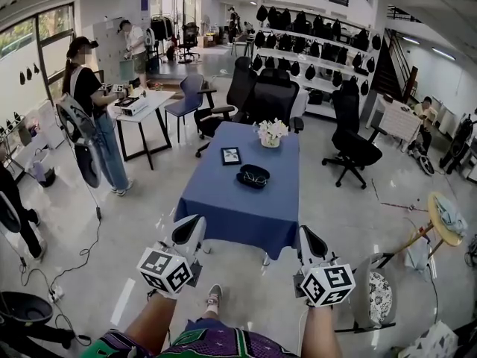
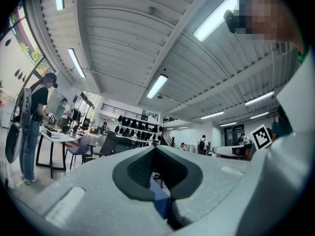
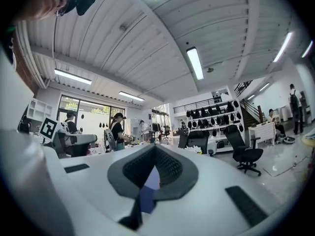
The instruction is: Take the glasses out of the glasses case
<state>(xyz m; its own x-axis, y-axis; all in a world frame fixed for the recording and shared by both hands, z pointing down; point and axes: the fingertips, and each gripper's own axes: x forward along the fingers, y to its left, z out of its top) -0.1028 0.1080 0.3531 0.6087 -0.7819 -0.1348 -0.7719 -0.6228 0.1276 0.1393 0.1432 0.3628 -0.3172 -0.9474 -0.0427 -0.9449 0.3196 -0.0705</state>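
Observation:
An open dark glasses case (image 1: 253,176) with glasses (image 1: 255,175) lying in it sits on the blue-clothed table (image 1: 231,207), right of centre. My left gripper (image 1: 190,224) and right gripper (image 1: 307,234) hang side by side over the floor, short of the table's near edge and well away from the case. Both point at the table with nothing held. In the left gripper view the left gripper (image 2: 156,149) has its jaws together, with only a thin slit showing blue cloth. The right gripper (image 3: 155,149) looks the same in the right gripper view.
A small picture frame (image 1: 231,155) and a pot of white flowers (image 1: 271,133) stand farther back on the table. Black office chairs (image 1: 273,95) crowd its far end. A person (image 1: 93,110) stands by a white desk (image 1: 141,110) at left. A patterned stool (image 1: 378,297) stands at right.

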